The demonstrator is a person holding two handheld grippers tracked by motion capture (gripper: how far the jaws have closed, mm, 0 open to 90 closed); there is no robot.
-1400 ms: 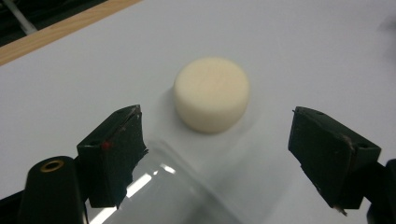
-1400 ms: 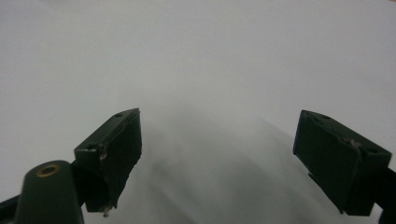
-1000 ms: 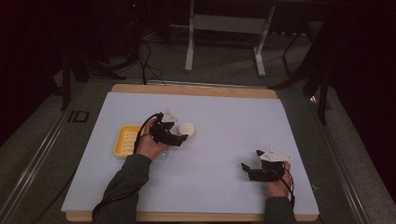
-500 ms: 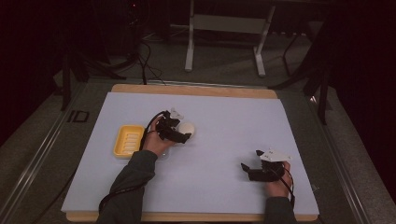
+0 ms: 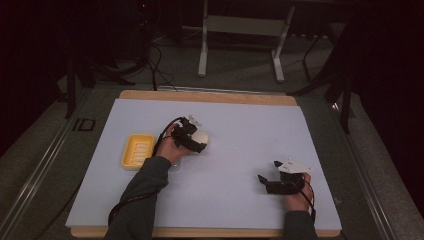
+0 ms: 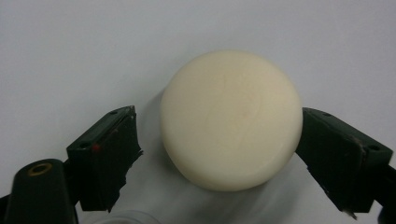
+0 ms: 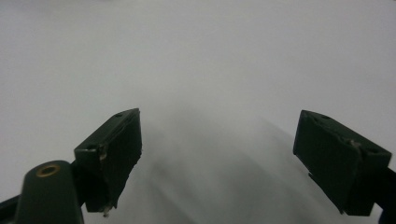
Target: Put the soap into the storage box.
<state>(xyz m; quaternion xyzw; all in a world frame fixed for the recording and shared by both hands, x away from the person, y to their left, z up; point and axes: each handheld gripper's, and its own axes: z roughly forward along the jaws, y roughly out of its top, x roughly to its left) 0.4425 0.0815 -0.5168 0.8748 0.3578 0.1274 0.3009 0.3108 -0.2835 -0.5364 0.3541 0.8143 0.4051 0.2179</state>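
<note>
There is one round cream soap on the pale table cover. It lies between the wide-apart jaws of the left gripper; the right jaw touches its side, the left jaw stands just apart. One yellow soap dish sits near, to the left. The right gripper has its jaws spread over bare cover and holds nothing.
</note>
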